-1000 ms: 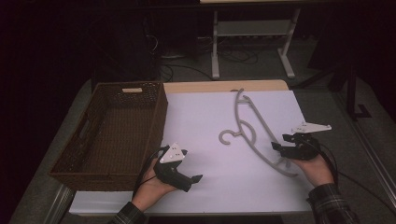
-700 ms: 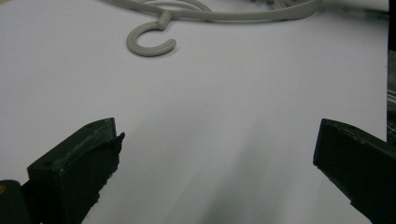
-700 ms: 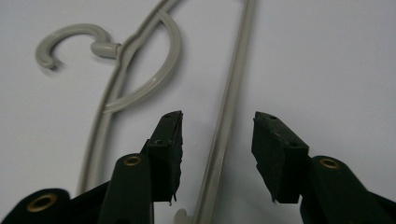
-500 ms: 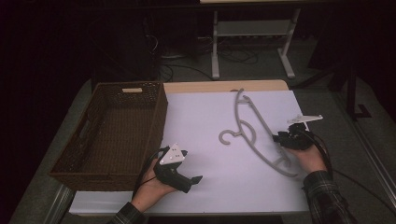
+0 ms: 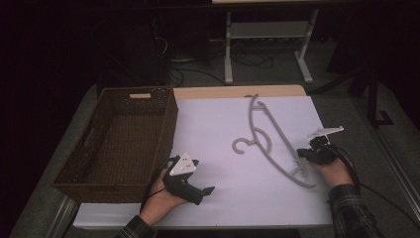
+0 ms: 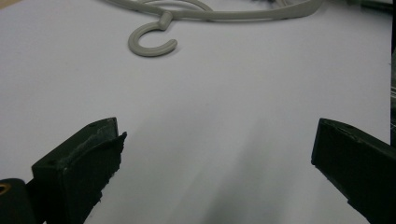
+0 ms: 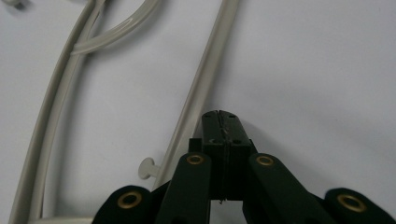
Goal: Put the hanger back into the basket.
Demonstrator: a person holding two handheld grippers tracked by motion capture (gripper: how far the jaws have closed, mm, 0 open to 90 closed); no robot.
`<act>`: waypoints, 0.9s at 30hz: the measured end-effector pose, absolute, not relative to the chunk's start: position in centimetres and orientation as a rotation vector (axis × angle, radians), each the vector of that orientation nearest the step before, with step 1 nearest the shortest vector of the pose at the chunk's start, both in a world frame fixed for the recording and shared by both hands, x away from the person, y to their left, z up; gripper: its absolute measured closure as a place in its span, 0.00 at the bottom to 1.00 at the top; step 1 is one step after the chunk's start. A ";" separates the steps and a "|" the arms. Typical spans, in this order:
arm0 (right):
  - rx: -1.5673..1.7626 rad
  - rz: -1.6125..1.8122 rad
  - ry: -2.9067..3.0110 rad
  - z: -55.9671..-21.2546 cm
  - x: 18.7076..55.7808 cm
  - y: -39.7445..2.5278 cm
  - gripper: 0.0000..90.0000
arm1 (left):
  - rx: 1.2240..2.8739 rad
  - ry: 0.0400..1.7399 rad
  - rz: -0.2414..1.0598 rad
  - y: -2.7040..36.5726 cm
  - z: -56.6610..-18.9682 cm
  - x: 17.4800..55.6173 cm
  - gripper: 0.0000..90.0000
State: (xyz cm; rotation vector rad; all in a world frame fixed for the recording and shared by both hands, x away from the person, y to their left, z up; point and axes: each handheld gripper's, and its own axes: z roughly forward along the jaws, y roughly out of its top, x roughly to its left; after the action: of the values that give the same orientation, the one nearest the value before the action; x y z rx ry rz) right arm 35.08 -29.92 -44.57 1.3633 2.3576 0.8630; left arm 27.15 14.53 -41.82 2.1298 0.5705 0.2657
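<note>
Right claw at the hanger's bar, closed and gripping nothing; pickup not started.

Grey plastic hanger (image 5: 270, 139) lies flat on the white tabletop (image 5: 218, 208), right of centre, hook pointing left. Right claw (image 7: 223, 122) sits just beside its straight bar near the right end, jaws pressed together, empty. Next move likely calls for opening, straddling the bar, then closing on it. Left claw (image 6: 212, 154) rests near-left, jaws wide apart, holding nothing, aimed at the hook. Empty brown wicker basket (image 5: 74, 173) at left. Room beyond is dark: carpet, cables, a white stand's legs (image 5: 229, 59).
</note>
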 end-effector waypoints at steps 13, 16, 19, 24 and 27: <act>1.265 0.925 2.485 -44.5 34.1 -28.6 1.00 | 2.130 0.572 0.273 14.5 -41.8 27.2 0.01; 1.214 0.961 2.532 -44.5 33.8 -27.7 1.00 | 2.130 0.570 0.270 14.5 -41.8 27.2 0.01; 1.158 0.999 2.573 -44.5 33.5 -26.6 1.00 | 2.130 0.569 0.268 14.5 -41.8 27.2 0.01; 1.086 1.048 2.627 -44.6 33.1 -24.8 1.00 | 2.130 0.569 0.268 14.5 -41.8 27.2 0.01; 1.053 1.074 2.646 -44.7 33.1 -24.0 1.00 | 2.133 0.569 0.270 14.5 -41.8 27.2 0.01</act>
State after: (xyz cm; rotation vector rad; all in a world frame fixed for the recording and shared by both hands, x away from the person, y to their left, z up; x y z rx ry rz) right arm 33.07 -23.97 -44.68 1.0533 2.6464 1.0744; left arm 27.19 14.51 -41.79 2.1328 0.5686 0.2695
